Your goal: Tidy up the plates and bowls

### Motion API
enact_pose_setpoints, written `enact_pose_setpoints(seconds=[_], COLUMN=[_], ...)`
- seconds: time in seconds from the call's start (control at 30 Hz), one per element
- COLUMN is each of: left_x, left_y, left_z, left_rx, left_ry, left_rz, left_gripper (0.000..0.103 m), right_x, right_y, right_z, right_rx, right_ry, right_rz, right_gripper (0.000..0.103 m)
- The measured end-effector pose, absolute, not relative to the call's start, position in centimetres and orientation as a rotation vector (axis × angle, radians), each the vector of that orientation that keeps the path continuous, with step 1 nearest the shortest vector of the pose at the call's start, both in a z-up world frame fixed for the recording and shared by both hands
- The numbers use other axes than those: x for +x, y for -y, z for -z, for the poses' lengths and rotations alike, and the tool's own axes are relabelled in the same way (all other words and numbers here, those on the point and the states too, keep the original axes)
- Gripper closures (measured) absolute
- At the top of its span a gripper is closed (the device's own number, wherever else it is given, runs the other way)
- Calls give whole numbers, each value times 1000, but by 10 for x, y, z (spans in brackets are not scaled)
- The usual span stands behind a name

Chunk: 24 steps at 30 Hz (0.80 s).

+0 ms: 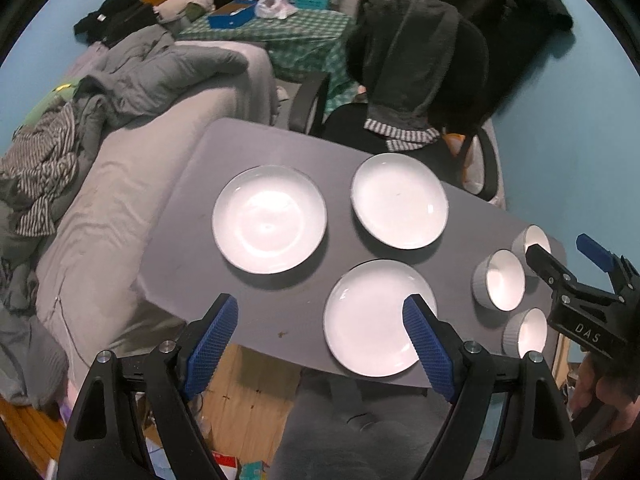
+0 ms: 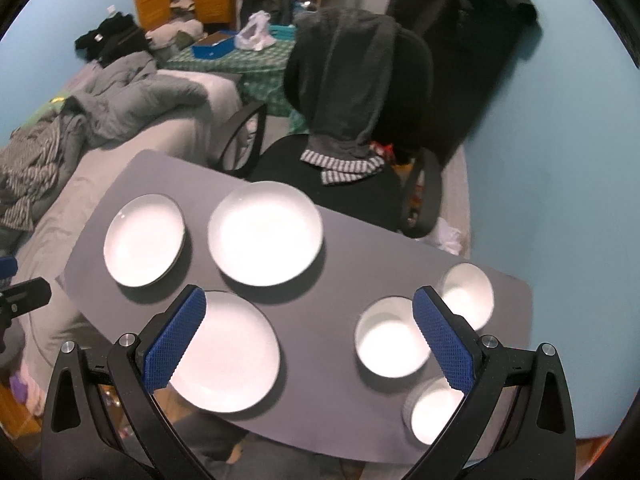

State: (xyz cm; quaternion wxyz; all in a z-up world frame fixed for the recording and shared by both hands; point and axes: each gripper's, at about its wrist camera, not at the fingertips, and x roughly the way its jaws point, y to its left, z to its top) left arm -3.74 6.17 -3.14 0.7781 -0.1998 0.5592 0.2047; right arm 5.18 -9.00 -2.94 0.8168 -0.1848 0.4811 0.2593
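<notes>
Three white plates lie apart on the grey table [image 1: 192,256]: a far left plate [image 1: 269,219] [image 2: 144,240], a far right plate [image 1: 399,201] [image 2: 265,233] and a near plate [image 1: 372,317] [image 2: 230,354]. Three white ribbed bowls stand in a row at the right: far bowl [image 1: 534,242] [image 2: 468,294], middle bowl [image 1: 500,280] [image 2: 390,336], near bowl [image 1: 526,334] [image 2: 434,410]. My left gripper [image 1: 320,320] is open and empty above the near plate's left side. My right gripper [image 2: 308,316] [image 1: 568,256] is open and empty above the table, between the near plate and the bowls.
A black office chair [image 1: 416,68] draped with a dark towel stands behind the table. A bed [image 1: 120,184] with grey bedding and clothes runs along the table's left side. A blue wall [image 2: 560,160] is at the right. Wooden floor [image 1: 248,396] shows below the table's near edge.
</notes>
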Motion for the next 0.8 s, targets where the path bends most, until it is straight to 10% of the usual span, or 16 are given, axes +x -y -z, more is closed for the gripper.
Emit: enact_pose_setpoints(seconds=[0.8], left_x=[-59], left_y=[-98], left_z=[87], left_rx=[-546], left_ry=[-1264], left_rz=[-543], left_gripper=[17], right_x=[66], right_y=[43], right_z=[98], right_rx=[-428], right_ry=[-1156], right_rz=[-735], right_gripper=[1])
